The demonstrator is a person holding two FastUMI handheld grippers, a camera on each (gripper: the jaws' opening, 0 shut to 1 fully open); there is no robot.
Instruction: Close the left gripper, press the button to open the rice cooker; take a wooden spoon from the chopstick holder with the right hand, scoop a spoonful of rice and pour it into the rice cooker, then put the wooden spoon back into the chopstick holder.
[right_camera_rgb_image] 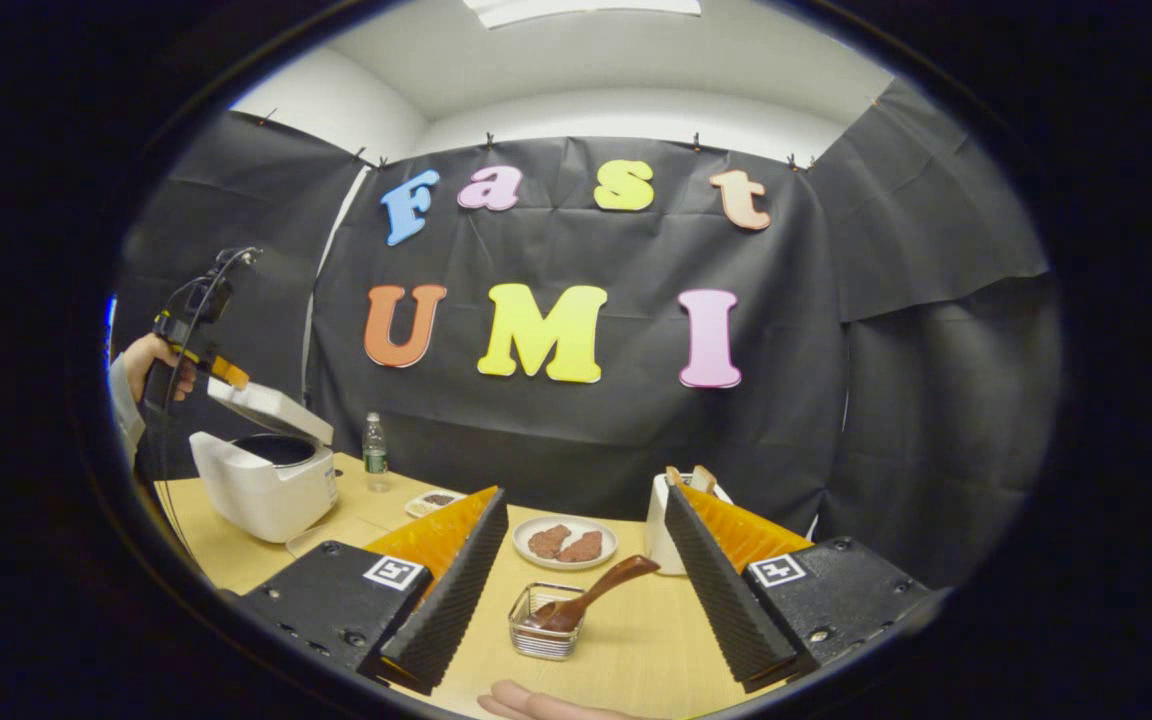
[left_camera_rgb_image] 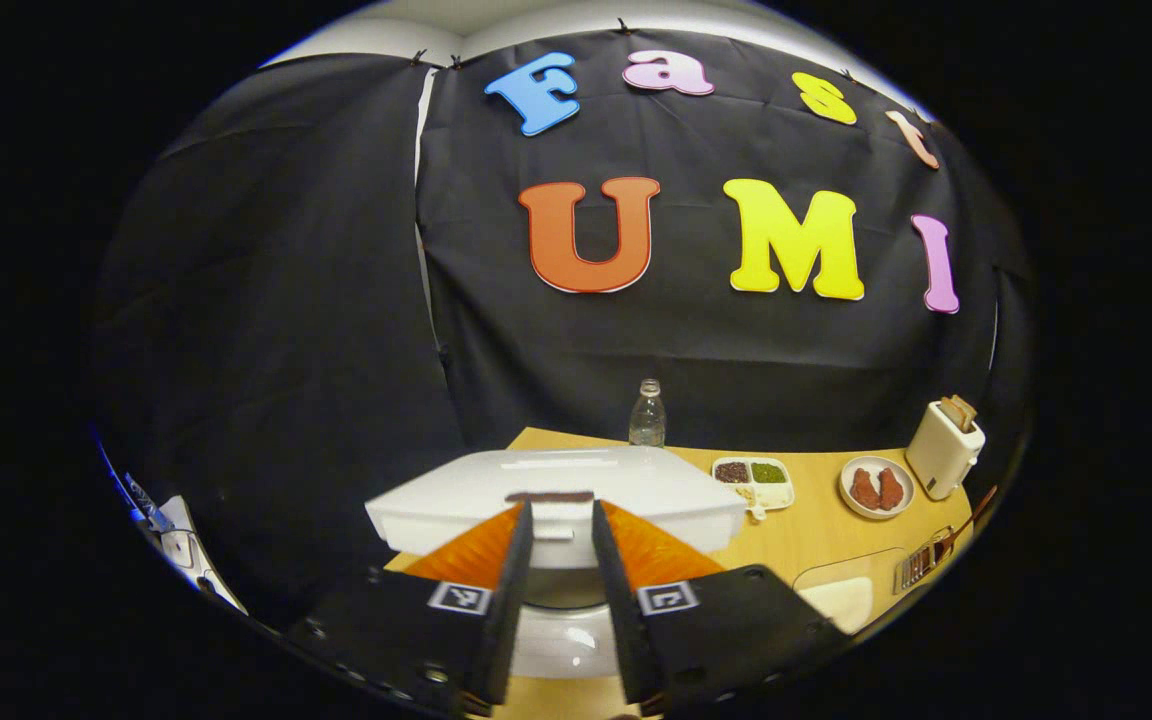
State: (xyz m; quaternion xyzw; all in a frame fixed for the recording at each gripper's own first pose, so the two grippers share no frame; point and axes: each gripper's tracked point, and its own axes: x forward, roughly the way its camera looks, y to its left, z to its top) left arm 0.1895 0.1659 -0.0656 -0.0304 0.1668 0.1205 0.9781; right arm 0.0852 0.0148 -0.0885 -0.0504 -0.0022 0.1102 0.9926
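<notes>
Left gripper [left_camera_rgb_image: 558, 520]: fingers drawn near each other with a narrow gap between them, nothing held; they hover just above the front edge of the raised lid. Seen from the right gripper view, this gripper [right_camera_rgb_image: 198, 335] is high at the lid's upper edge, held by a hand [right_camera_rgb_image: 148, 362] with a pale sleeve; whether it touches the lid cannot be told.

Rice cooker [right_camera_rgb_image: 266, 480]: white, at the desk's left end, lid tilted up and open, dark inner pot showing. In the left gripper view its lid [left_camera_rgb_image: 556, 490] lies broad and white across the middle, with the rounded body below between the fingers.

Right gripper [right_camera_rgb_image: 586, 545]: fingers spread wide apart, holding nothing, above the desk and aimed at the holder.

Chopstick holder [right_camera_rgb_image: 546, 625]: a small square wire basket on the desk between the right fingers, near the front edge.

Wooden spoon [right_camera_rgb_image: 596, 592]: resting in the holder, bowl down, handle slanting up to the right.

Desk [right_camera_rgb_image: 636, 650]: pale wood.

Plate [right_camera_rgb_image: 566, 543]: white, two brown pieces on it, behind the holder.

Toaster [left_camera_rgb_image: 944, 447]: white, slices standing in it, beside the plate.

Divided tray [left_camera_rgb_image: 754, 480]: dark and green fillings, behind the cooker.

Water bottle [right_camera_rgb_image: 374, 452]: clear, upright, at the desk's back edge.

Fingertip [right_camera_rgb_image: 521, 700]: at the bottom edge of the right gripper view.
</notes>
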